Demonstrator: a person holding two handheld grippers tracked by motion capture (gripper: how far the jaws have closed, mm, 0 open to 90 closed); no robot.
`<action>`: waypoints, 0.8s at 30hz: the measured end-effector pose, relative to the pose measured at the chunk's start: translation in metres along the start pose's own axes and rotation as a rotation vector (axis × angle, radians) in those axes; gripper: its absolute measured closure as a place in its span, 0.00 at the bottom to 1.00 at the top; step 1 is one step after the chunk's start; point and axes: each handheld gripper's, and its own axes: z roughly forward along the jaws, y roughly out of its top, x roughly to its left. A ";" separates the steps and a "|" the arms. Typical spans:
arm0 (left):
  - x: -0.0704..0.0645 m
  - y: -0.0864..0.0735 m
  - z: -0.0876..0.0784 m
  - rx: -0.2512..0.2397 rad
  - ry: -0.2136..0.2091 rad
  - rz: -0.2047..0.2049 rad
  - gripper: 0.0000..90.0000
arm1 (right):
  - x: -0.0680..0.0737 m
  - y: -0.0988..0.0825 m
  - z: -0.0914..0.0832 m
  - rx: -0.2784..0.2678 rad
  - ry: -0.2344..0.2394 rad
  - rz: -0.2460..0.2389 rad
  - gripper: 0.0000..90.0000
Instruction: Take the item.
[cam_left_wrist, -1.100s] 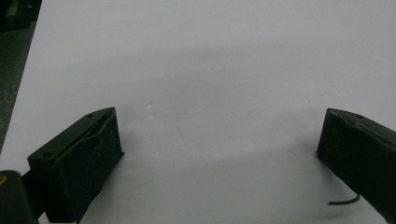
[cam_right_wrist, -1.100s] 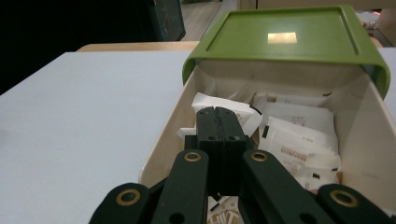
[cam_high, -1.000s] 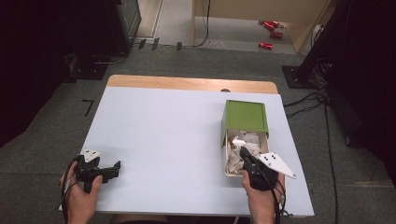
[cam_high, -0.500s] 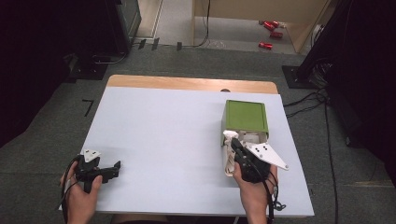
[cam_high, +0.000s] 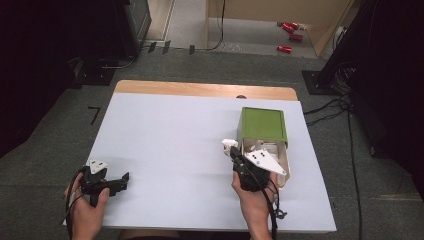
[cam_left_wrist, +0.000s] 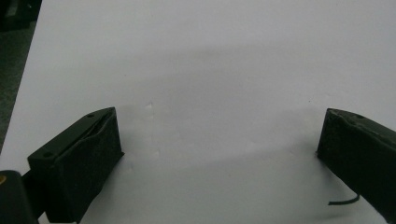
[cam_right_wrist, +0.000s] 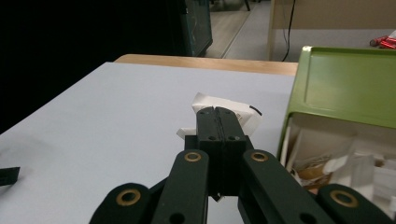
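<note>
right hand-held gripper (cam_high: 233, 151) pinches white packet (cam_high: 229, 144).

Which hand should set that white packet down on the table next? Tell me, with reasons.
Right. The right tool is already shut on the white packet, just outside the green-lidded box and over the table. The left tool sits open at the near left corner, far away.

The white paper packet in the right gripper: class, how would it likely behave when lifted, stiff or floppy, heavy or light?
The white paper packet looks thin and creased, so probably floppy. It hangs from the shut right gripper by one pinched edge, so likely light. It may tear or slip if tugged.
</note>
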 end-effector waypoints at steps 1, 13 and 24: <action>0.000 0.000 0.000 0.001 0.000 0.001 0.00 | 0.002 -0.001 0.002 0.003 0.001 0.000 1.00; 0.000 0.000 0.000 0.000 0.000 0.000 0.00 | 0.023 -0.017 0.026 0.032 0.001 -0.021 1.00; 0.000 0.000 0.000 0.000 0.000 0.000 0.00 | 0.039 -0.031 0.045 0.061 0.006 -0.028 1.00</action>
